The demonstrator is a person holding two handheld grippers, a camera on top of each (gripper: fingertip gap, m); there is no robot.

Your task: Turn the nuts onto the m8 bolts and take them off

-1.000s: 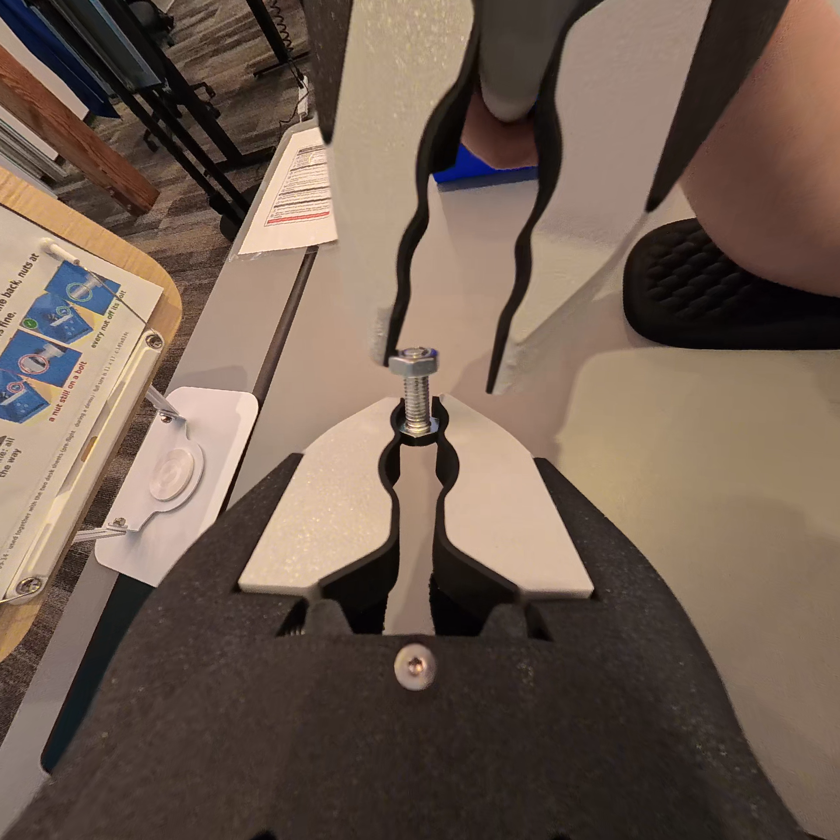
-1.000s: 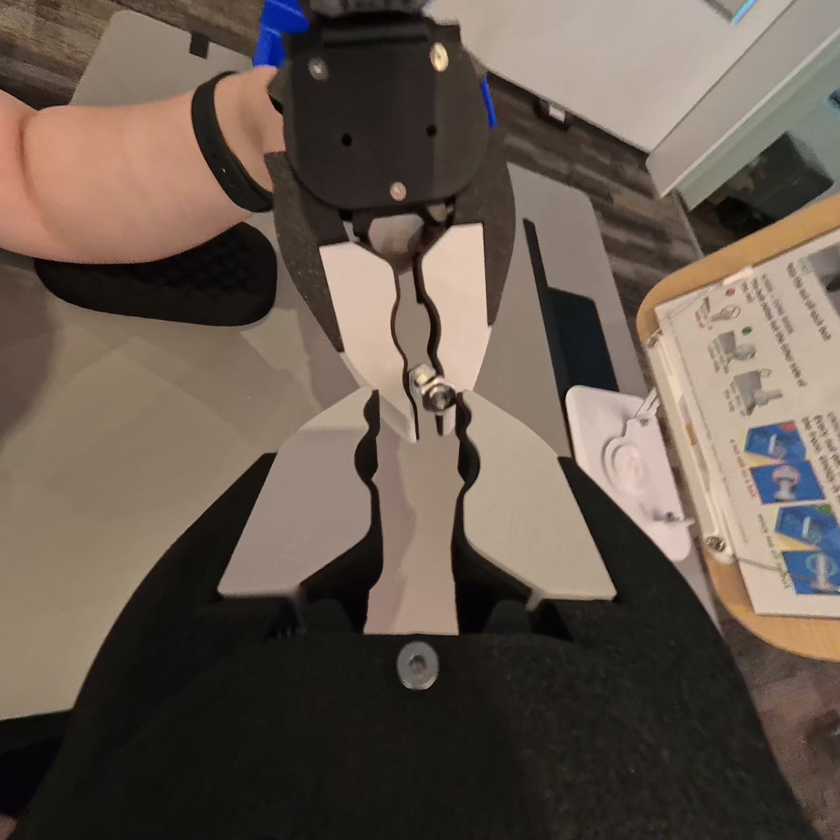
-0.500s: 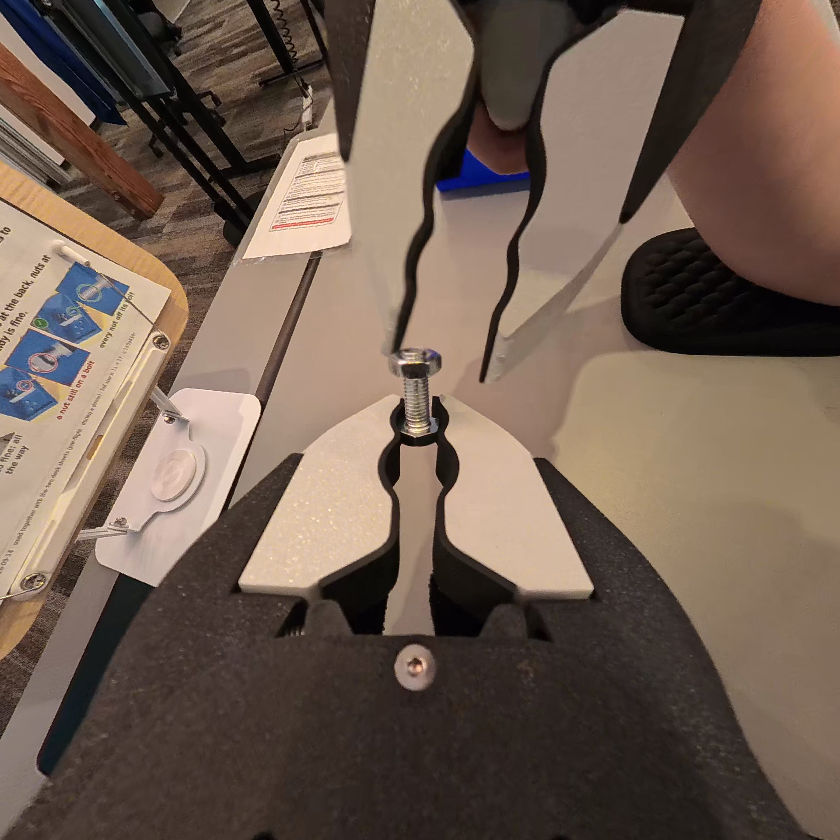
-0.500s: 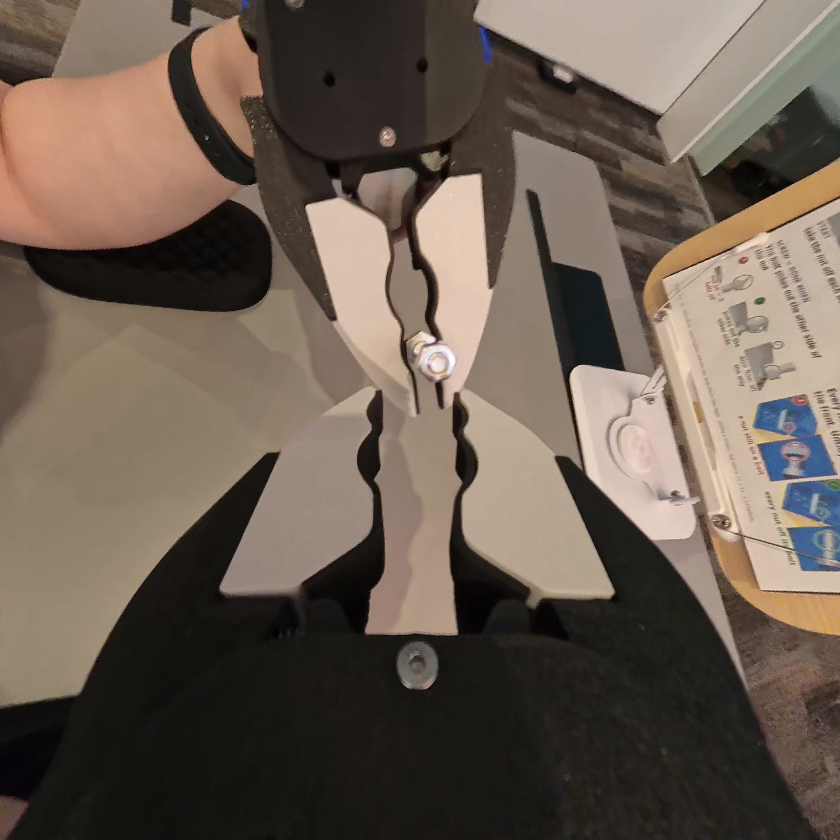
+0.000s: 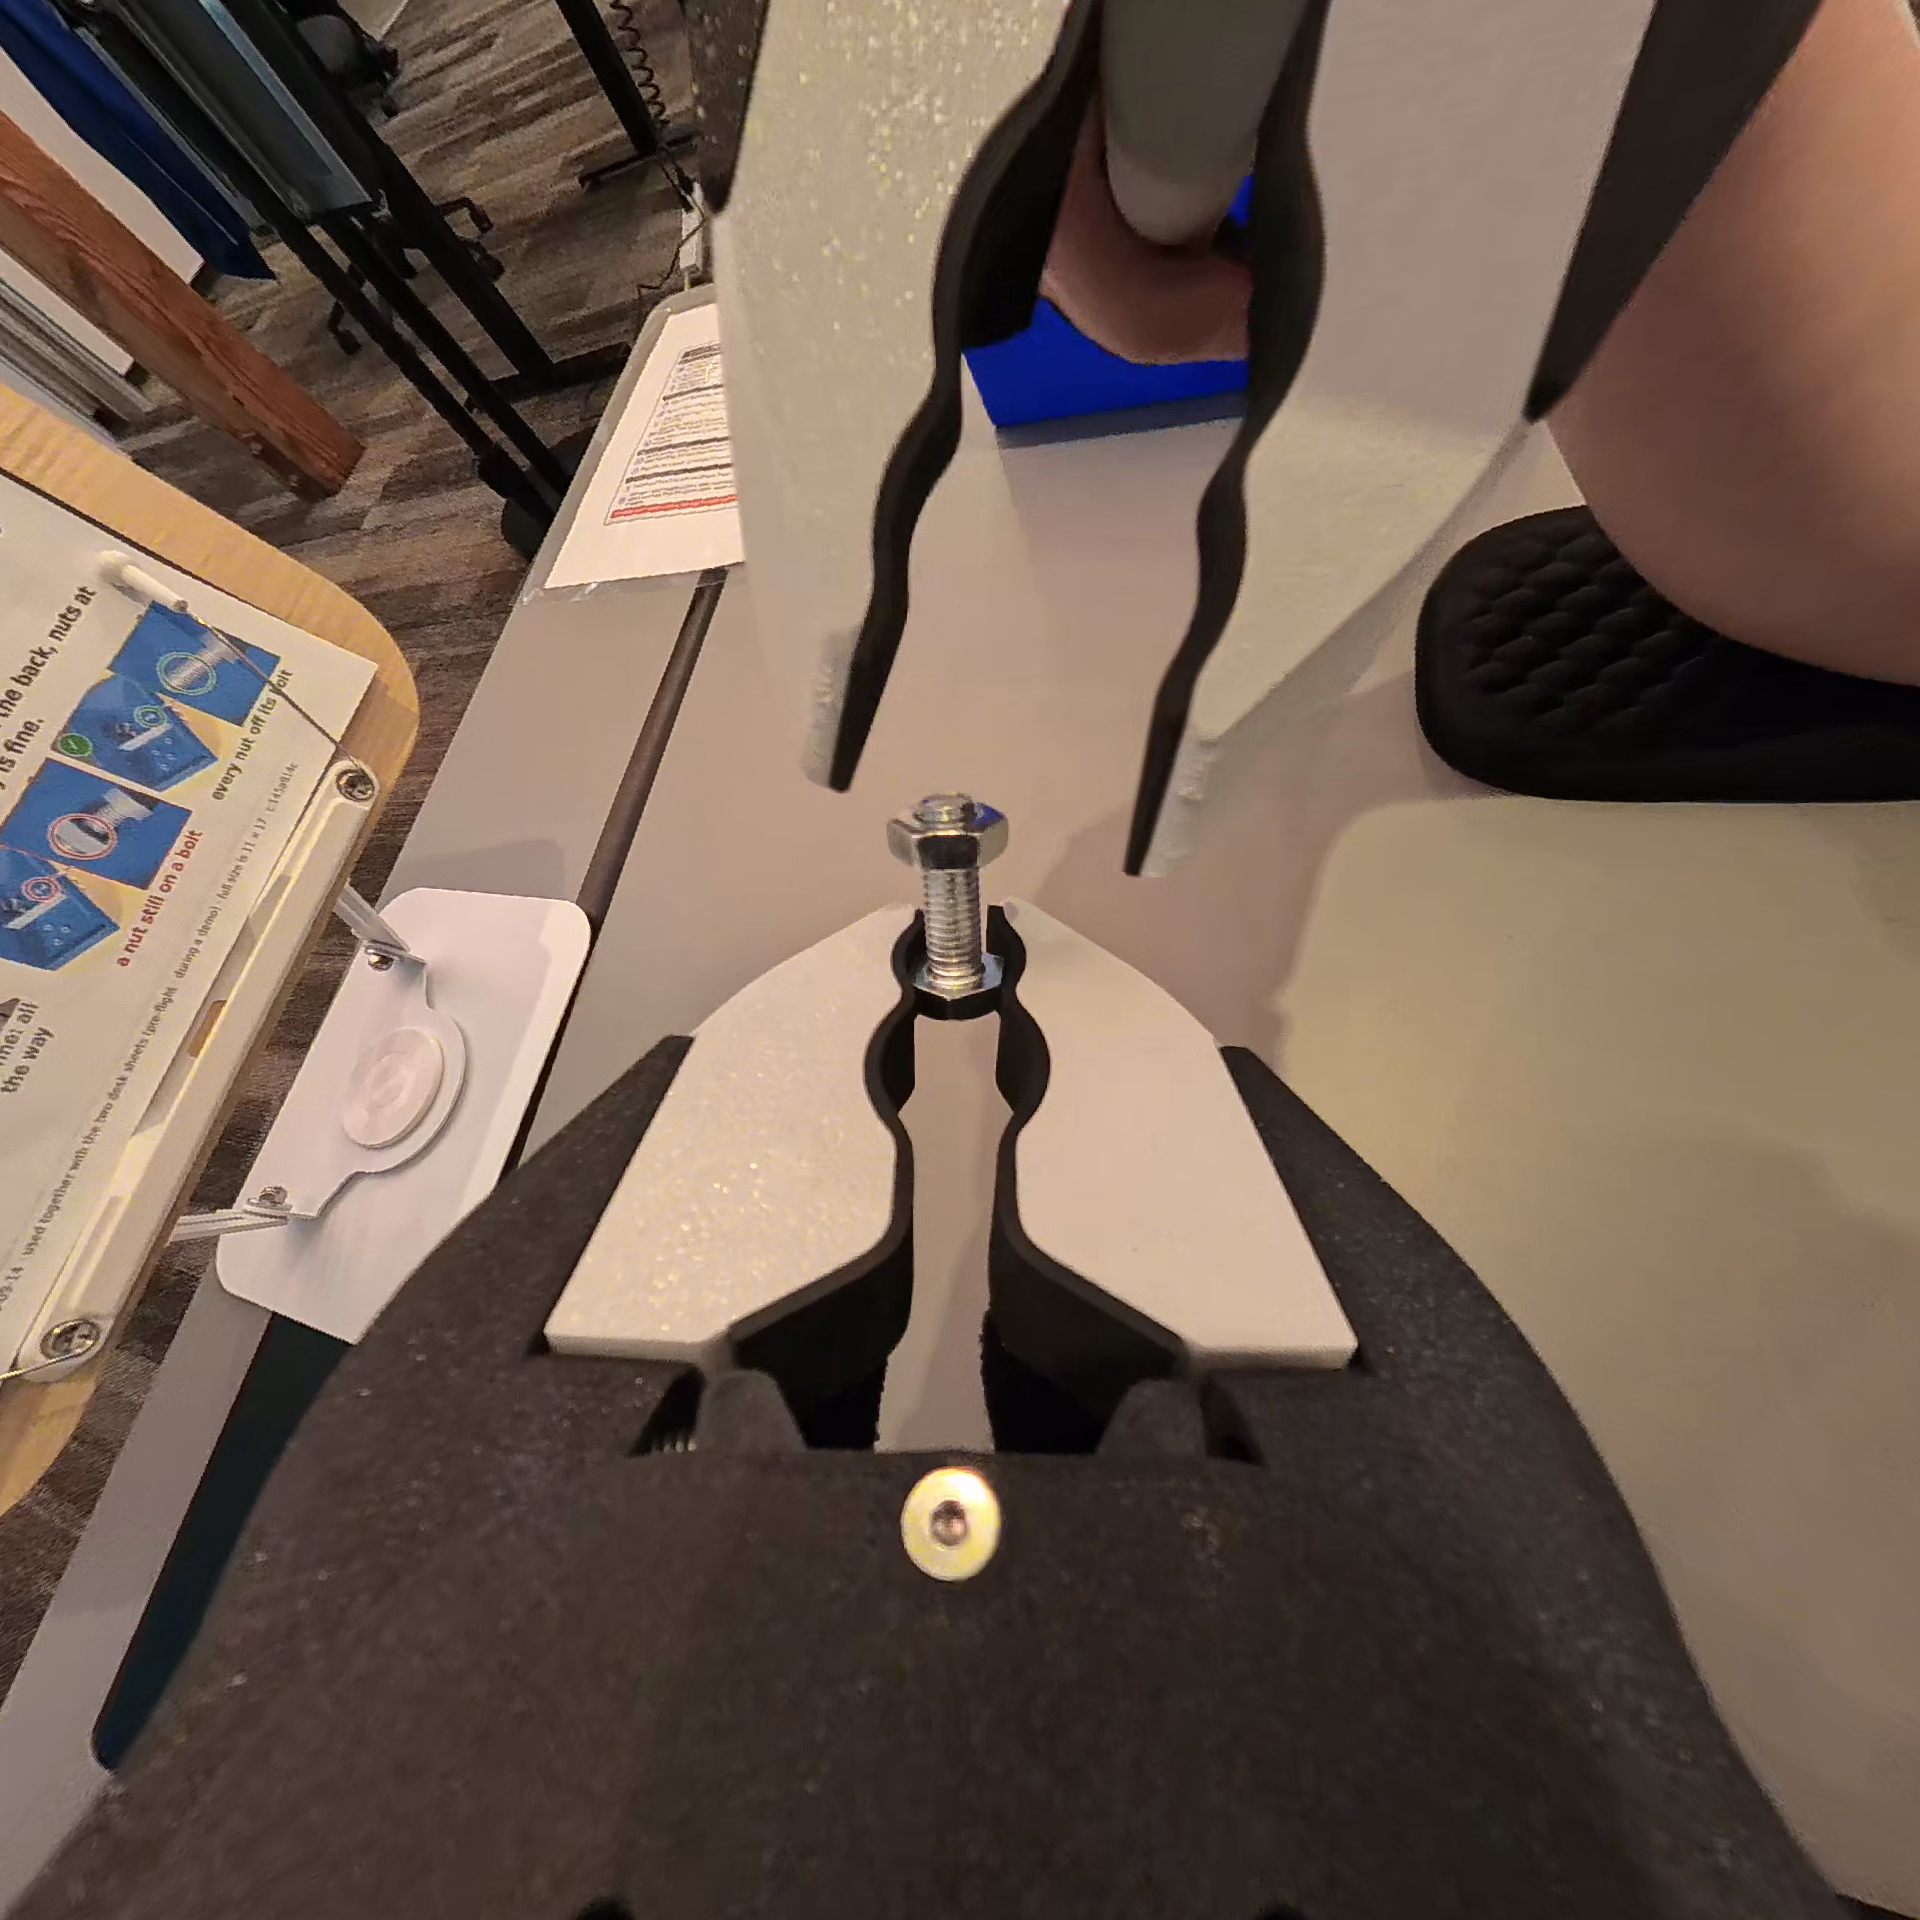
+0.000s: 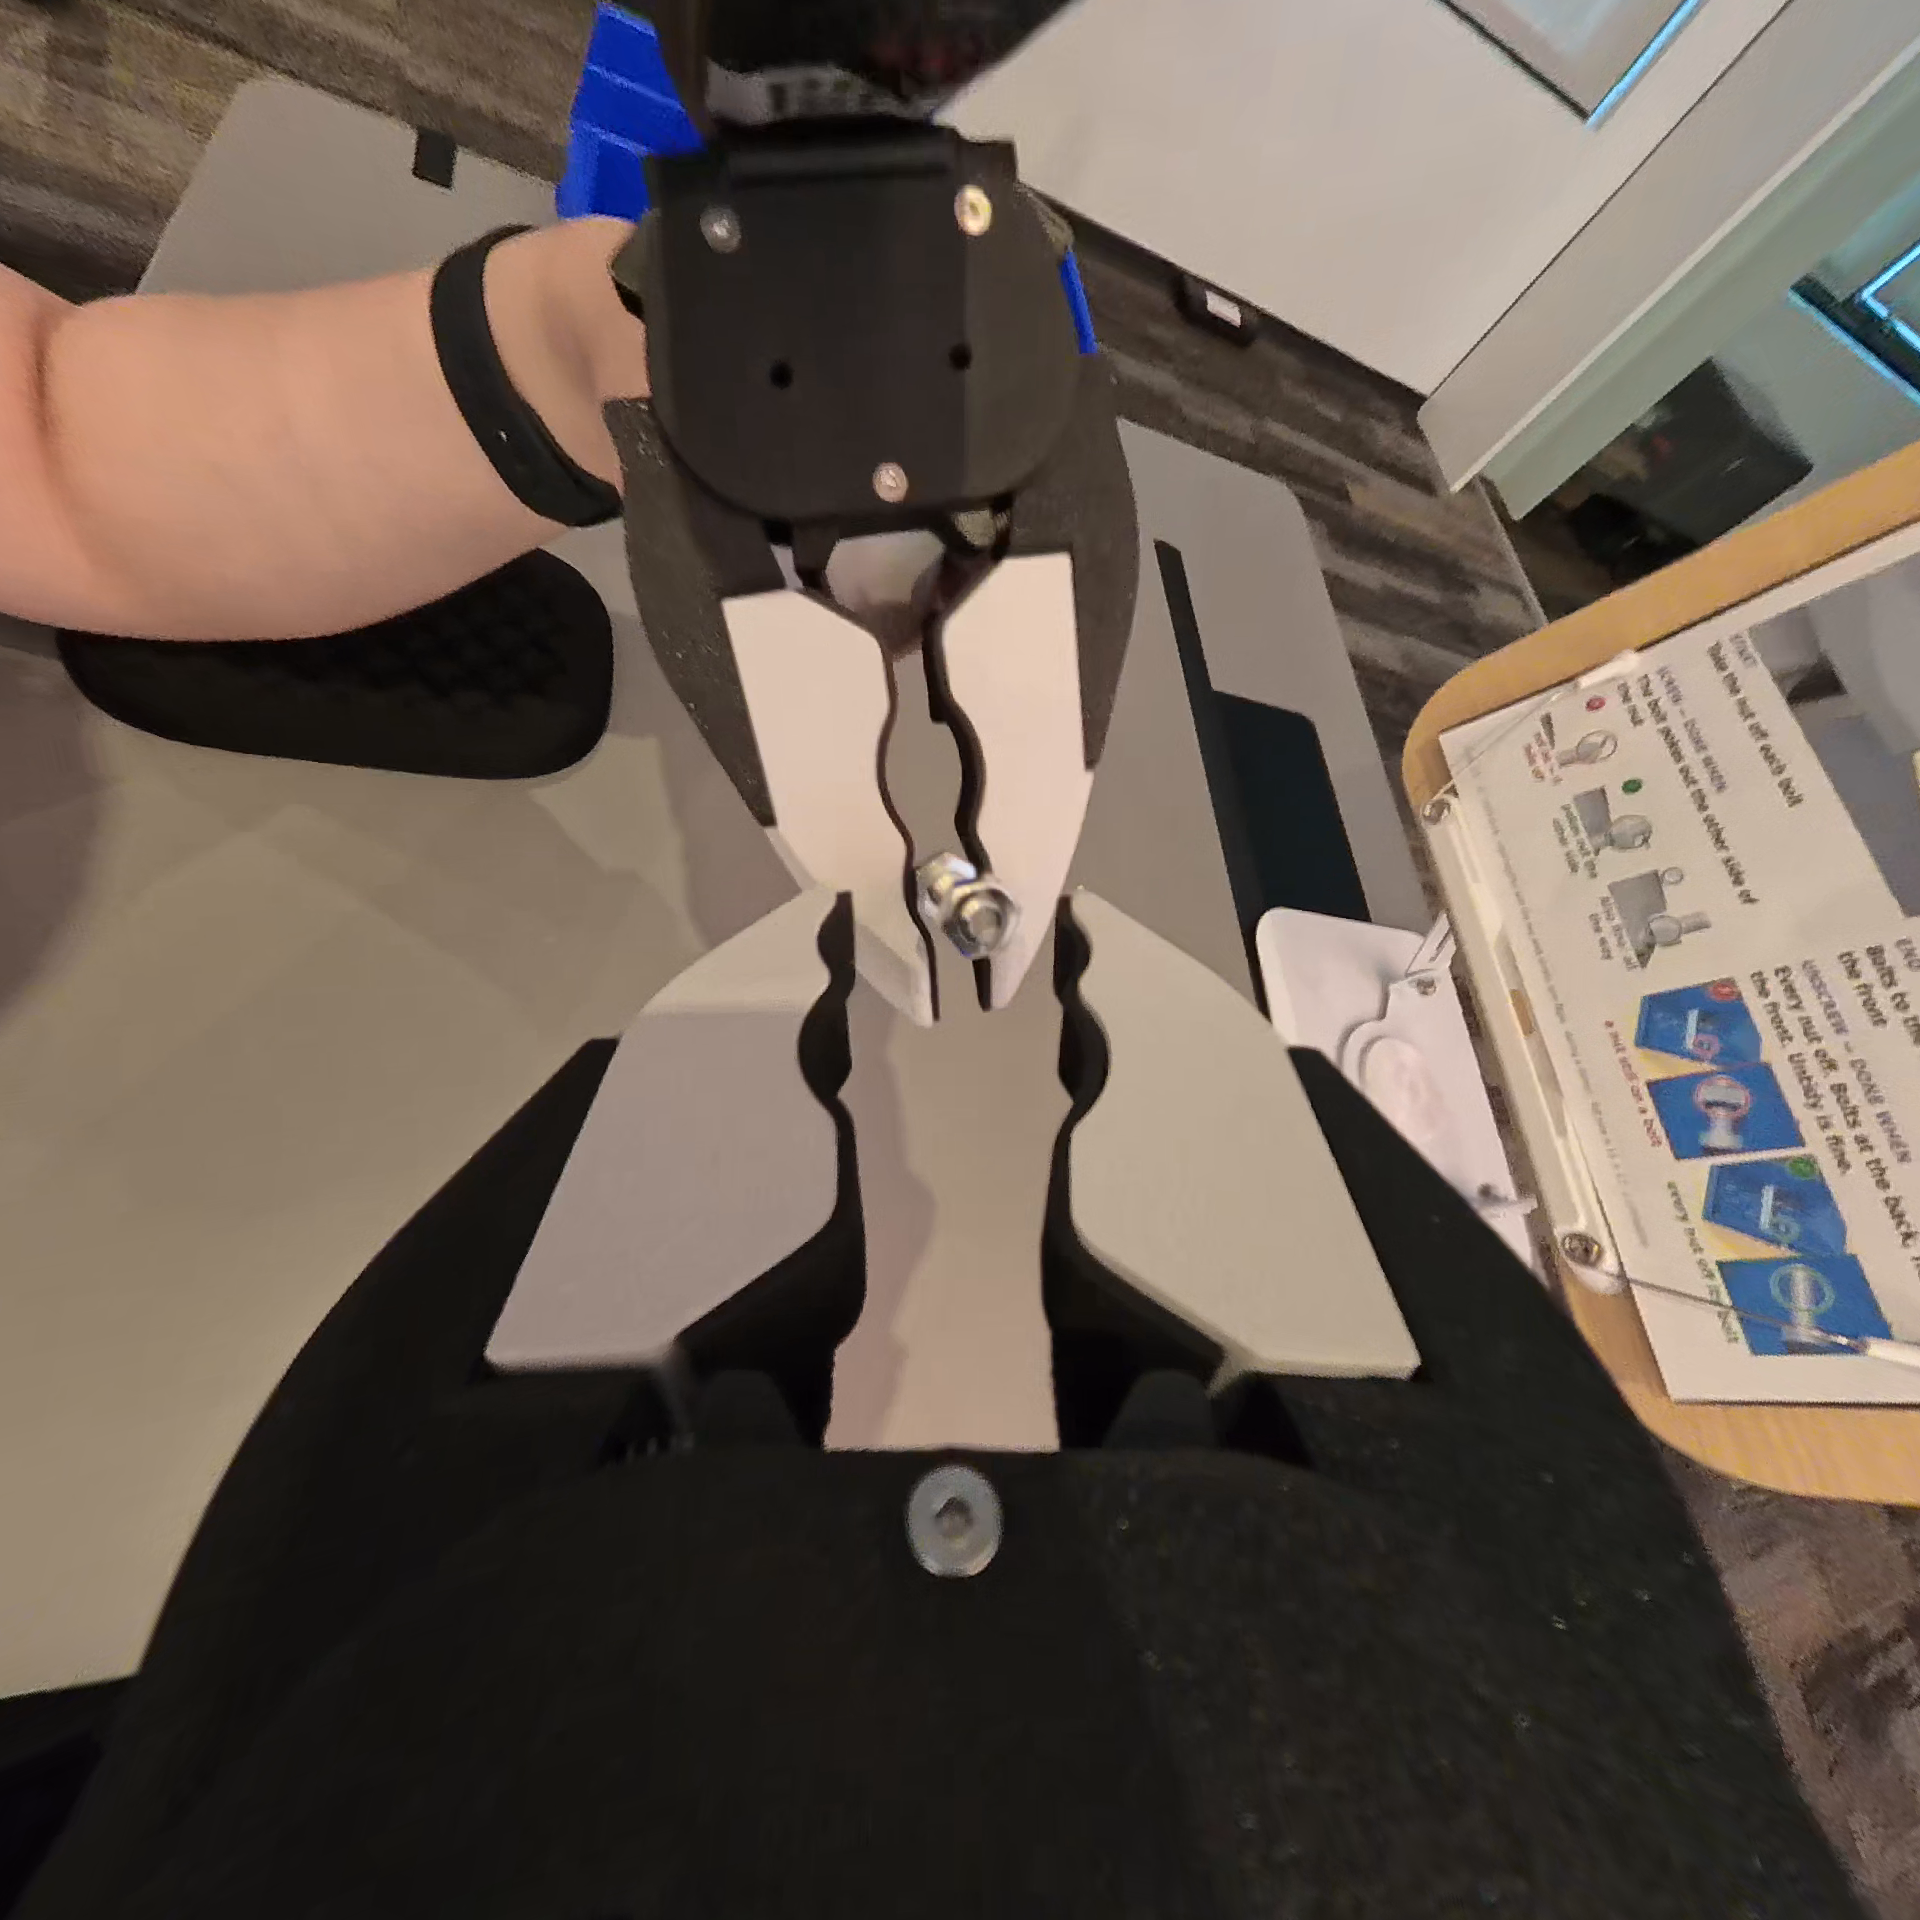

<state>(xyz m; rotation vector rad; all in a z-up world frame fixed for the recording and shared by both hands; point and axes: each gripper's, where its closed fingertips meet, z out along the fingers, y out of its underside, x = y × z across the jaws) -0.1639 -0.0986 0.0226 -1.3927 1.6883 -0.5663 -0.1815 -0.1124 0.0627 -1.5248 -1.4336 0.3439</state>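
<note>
Two grippers meet: left gripper (image 5: 951, 961) clamps the bolt (image 5: 951, 935), right gripper (image 5: 987, 821) spread clear around its nut (image 5: 948, 836).

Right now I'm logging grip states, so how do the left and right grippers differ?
The left gripper is shut on the bolt, pinching its lower end at the fingertips; the right gripper is open and holds nothing. The left one keeps the bolt upright with the nut at its top end; the right one's fingers hang apart above that nut. Both have white fingers with wavy black pads.
</note>
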